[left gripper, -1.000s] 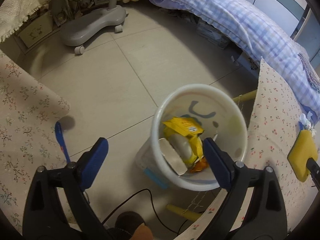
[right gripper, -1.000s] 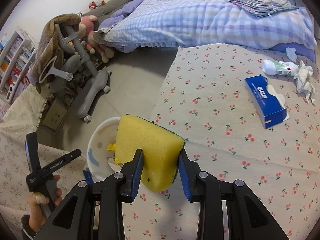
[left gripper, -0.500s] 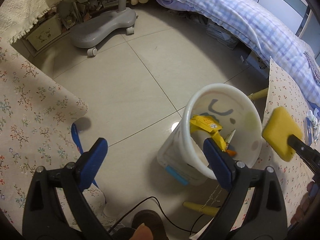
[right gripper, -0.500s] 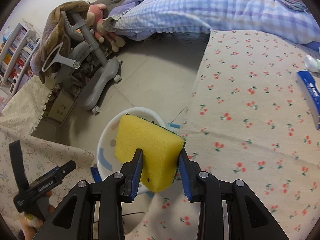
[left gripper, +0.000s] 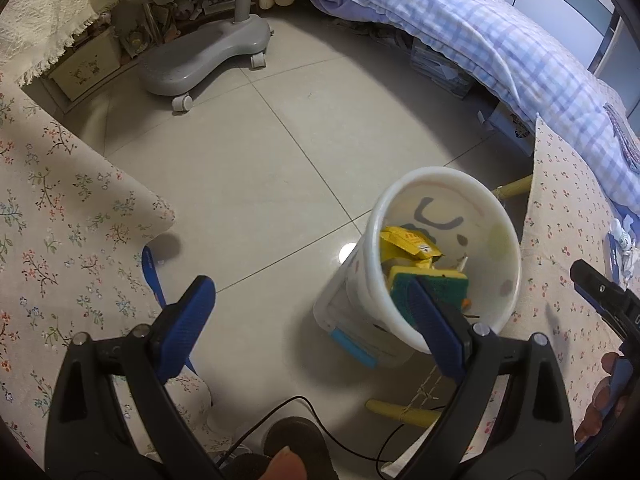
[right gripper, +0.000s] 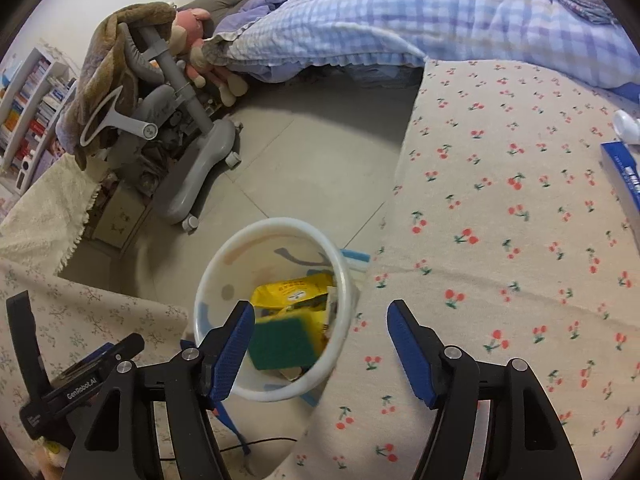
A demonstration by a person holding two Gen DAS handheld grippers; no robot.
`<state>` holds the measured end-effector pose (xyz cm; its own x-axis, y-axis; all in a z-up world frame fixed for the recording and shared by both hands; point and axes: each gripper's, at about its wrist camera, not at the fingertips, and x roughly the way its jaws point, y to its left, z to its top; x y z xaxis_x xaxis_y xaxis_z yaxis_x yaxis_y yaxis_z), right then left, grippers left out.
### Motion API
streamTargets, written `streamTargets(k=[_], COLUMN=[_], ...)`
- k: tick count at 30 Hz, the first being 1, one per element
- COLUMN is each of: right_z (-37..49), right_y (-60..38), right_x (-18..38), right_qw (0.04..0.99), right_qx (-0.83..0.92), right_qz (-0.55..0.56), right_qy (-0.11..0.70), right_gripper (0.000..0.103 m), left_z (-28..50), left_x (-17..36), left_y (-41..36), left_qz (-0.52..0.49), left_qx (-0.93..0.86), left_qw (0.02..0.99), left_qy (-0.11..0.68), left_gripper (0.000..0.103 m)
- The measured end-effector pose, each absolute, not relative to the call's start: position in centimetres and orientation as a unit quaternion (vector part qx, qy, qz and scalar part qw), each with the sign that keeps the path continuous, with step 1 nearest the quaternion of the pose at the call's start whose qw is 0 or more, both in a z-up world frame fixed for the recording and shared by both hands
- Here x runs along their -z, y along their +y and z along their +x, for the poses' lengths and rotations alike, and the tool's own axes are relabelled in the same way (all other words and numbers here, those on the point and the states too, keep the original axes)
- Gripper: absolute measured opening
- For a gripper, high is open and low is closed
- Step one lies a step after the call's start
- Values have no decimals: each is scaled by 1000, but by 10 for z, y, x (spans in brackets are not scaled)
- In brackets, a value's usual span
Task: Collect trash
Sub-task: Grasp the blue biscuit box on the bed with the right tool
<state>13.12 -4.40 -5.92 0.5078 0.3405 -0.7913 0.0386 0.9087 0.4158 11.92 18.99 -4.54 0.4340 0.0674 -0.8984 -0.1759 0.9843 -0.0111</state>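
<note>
A white trash bin [right gripper: 344, 280] stands on the floor between two cloth-covered tables; it also shows in the left wrist view [left gripper: 508, 240]. Inside lie a yellow and green sponge [right gripper: 282, 342], also visible in the left wrist view [left gripper: 436, 280], and a yellow wrapper [right gripper: 294, 290]. My right gripper [right gripper: 320, 344] is open and empty above the bin's rim and the table edge. My left gripper [left gripper: 316, 316] is open and empty, held above the floor left of the bin.
A cherry-print table [right gripper: 520, 240] carries a blue tissue box [right gripper: 624, 176] and a white bottle [right gripper: 628, 124]. A floral-cloth table [left gripper: 48, 220] is at the left. A grey chair base [left gripper: 208, 52] and a bed with a checked quilt [left gripper: 500, 40] stand beyond.
My right gripper opened and let go of the sponge, which dropped into the bin. The left gripper drew back to the left of the bin.
</note>
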Motion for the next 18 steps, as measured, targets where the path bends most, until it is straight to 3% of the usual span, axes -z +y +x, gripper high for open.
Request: streamTargets(k=[18], right_z=[89], right_y=[-185], right_x=[53], right_qw=[862], right_qx=[46], right_qz=[163], right_qy=[478], right_gripper=[79], left_z=[138], left_x=[49], left_y=[85], left_qz=[-41], left_qx=[17], left_qw=[839], left_qy=[543], left_gripper=[96])
